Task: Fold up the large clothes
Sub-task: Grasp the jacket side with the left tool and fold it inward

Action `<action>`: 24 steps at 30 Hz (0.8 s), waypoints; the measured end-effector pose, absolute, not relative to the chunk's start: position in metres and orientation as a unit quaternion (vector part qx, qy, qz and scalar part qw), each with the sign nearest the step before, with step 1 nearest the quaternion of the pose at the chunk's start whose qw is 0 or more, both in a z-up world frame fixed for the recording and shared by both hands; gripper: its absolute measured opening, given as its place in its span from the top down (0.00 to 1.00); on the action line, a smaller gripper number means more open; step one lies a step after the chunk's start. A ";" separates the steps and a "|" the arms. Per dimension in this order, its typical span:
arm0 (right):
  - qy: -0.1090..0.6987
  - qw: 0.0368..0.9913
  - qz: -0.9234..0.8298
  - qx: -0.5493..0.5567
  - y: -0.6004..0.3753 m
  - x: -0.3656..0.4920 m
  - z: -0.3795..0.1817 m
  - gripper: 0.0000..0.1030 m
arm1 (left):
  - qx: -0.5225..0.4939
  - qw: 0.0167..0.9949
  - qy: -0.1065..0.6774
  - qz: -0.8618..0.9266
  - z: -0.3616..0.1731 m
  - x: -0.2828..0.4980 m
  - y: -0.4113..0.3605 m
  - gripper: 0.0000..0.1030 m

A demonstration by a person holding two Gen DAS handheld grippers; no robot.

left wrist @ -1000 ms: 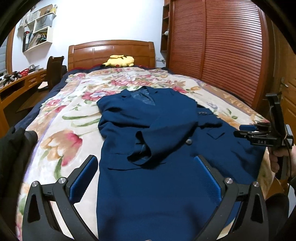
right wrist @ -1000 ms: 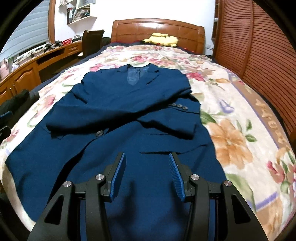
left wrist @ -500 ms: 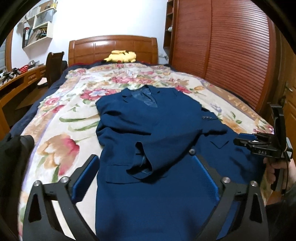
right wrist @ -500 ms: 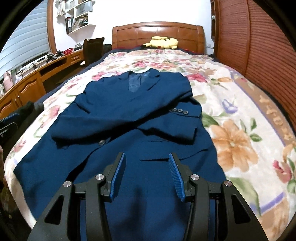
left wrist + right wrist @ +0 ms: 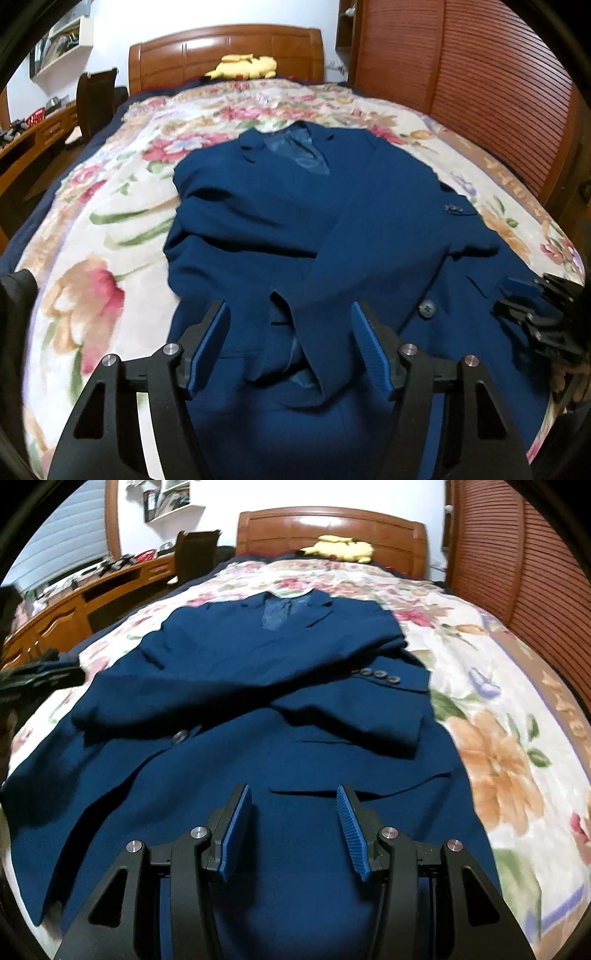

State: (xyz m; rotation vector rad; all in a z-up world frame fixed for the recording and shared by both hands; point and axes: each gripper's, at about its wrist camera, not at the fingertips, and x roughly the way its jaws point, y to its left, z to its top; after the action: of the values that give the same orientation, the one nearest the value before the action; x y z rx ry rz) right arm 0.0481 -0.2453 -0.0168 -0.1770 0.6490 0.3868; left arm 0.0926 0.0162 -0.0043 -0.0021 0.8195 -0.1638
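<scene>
- While both tongs hang above the hem end, the navy jacket (image 5: 332, 206) lies flat on the floral bedspread (image 5: 122, 206), collar toward the headboard (image 5: 225, 51) at twelve o'clock.
- Both sleeves are crossed over the chest; in the right wrist view the upper cuff with its row of buttons (image 5: 376, 675) points to three o'clock.
- In the left wrist view a sleeve end (image 5: 321, 354) lies between the two blue pads, near six o'clock of the jacket.
- Left tongs (image 5: 290, 347): jaws spread wide, gripping nothing; whether the pads touch the cloth I cannot tell.
- Right tongs (image 5: 293, 827): jaws spread, nothing pinched, hovering over the lower front panel by a pocket flap (image 5: 354, 794).
- From the left wrist camera the right tongs also show at three o'clock, at the jacket's edge.
- A yellow plush toy (image 5: 340, 548) rests against the headboard at twelve o'clock.
- A wooden table (image 5: 74, 602) with a dark chair (image 5: 195, 554) runs along ten o'clock, and a slatted wooden wardrobe (image 5: 461, 81) stands at two o'clock.
</scene>
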 end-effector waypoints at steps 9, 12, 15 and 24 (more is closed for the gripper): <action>0.313 0.923 0.215 -0.060 -0.260 0.049 -0.019 0.52 | -0.040 0.891 0.445 -0.084 -0.020 0.107 0.012 0.72; 0.312 0.924 0.216 -0.045 -0.268 0.049 -0.018 0.52 | -0.031 0.889 0.448 -0.087 -0.018 0.100 0.007 0.95; 0.309 0.925 0.217 -0.043 -0.272 0.045 -0.019 0.52 | -0.010 0.896 0.435 -0.085 -0.009 0.087 0.000 0.98; 0.302 0.928 0.213 -0.039 -0.281 0.032 -0.018 0.52 | 0.021 0.913 0.393 -0.109 0.016 0.022 -0.025 0.98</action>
State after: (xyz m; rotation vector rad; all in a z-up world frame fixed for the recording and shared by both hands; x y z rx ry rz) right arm 0.0320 -0.2812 -0.0179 -0.0805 0.6196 0.4373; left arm 0.0220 -0.0251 0.0163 0.0435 0.8104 -0.2256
